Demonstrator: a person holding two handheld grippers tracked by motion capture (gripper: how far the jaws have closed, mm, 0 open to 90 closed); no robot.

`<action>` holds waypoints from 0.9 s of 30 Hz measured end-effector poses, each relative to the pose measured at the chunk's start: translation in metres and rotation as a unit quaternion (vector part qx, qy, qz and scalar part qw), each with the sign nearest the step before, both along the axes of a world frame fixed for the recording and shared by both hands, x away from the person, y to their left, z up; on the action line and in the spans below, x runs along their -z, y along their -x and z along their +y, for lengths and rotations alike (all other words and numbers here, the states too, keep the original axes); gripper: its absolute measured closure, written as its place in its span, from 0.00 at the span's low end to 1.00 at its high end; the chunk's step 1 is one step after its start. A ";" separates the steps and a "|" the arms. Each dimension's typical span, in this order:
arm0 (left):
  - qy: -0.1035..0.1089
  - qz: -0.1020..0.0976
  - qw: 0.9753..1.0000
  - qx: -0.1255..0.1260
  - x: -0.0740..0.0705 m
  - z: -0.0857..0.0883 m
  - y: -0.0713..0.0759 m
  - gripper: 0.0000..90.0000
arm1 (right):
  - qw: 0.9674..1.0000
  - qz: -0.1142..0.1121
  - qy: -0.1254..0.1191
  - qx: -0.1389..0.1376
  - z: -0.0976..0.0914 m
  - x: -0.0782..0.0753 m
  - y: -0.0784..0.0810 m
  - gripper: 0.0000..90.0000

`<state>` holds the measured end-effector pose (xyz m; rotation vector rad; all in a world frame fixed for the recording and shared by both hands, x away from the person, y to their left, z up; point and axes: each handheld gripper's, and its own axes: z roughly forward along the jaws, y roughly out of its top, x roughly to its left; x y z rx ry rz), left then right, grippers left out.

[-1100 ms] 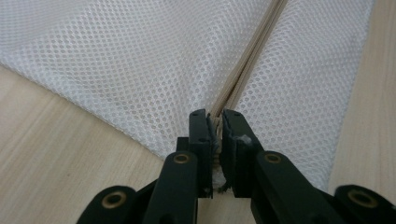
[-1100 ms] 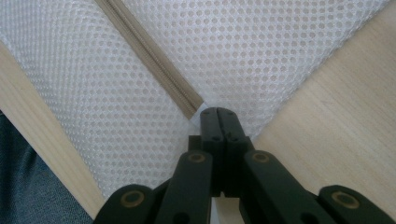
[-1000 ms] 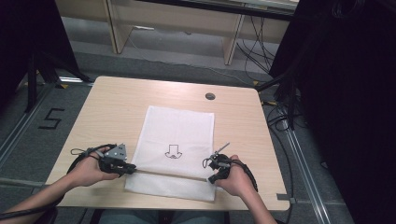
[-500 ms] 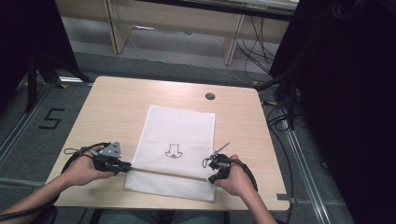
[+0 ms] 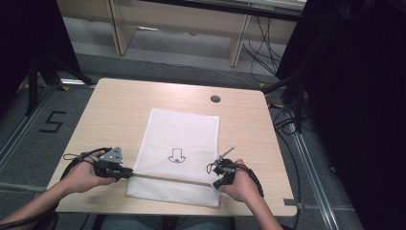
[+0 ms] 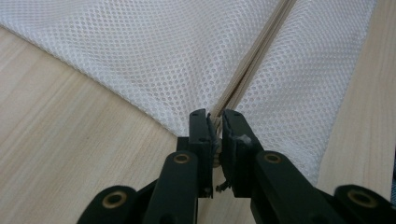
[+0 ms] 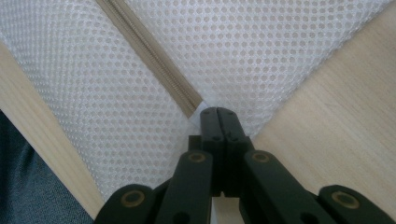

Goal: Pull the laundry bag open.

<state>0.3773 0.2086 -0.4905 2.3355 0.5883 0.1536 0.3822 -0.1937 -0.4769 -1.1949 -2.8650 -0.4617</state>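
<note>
High view: L tongs & R tongs clamped on mesh bag zipper ends.

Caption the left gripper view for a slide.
Left gripper shut on the zipper pull at the edge of a white mesh bag on the wooden table.

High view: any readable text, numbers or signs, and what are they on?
"5": black mark on the grey floor, left of the table.
Black outline drawing on the white mesh bag, an arrow-like shape: no letters, too small to make out more.
Gripper views: mesh and zipper, no text on either.
</note>
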 end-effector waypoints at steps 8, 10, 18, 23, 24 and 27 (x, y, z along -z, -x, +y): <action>0.006 0.012 1.000 0.012 0.001 -0.004 0.002 0.91 | 1.000 0.002 0.005 0.002 -0.004 0.000 -0.002 1.00; -0.003 0.004 1.000 0.018 0.000 -0.005 0.003 0.91 | 1.000 0.001 0.005 0.001 -0.005 0.000 -0.002 1.00; 0.005 0.001 1.000 0.005 0.003 -0.007 0.003 0.89 | 1.000 -0.004 -0.007 0.007 -0.007 0.000 -0.001 1.00; 0.055 0.002 0.998 -0.019 -0.005 -0.005 0.001 0.64 | 0.999 -0.034 -0.034 0.022 -0.012 -0.005 0.000 0.79; 0.066 -0.004 0.998 -0.020 -0.007 -0.006 0.001 0.55 | 0.996 -0.046 -0.065 0.043 -0.016 -0.010 -0.003 0.76; 0.091 -0.032 0.995 -0.036 -0.012 -0.005 0.000 0.49 | 0.991 -0.066 -0.086 0.072 -0.020 -0.014 -0.007 0.73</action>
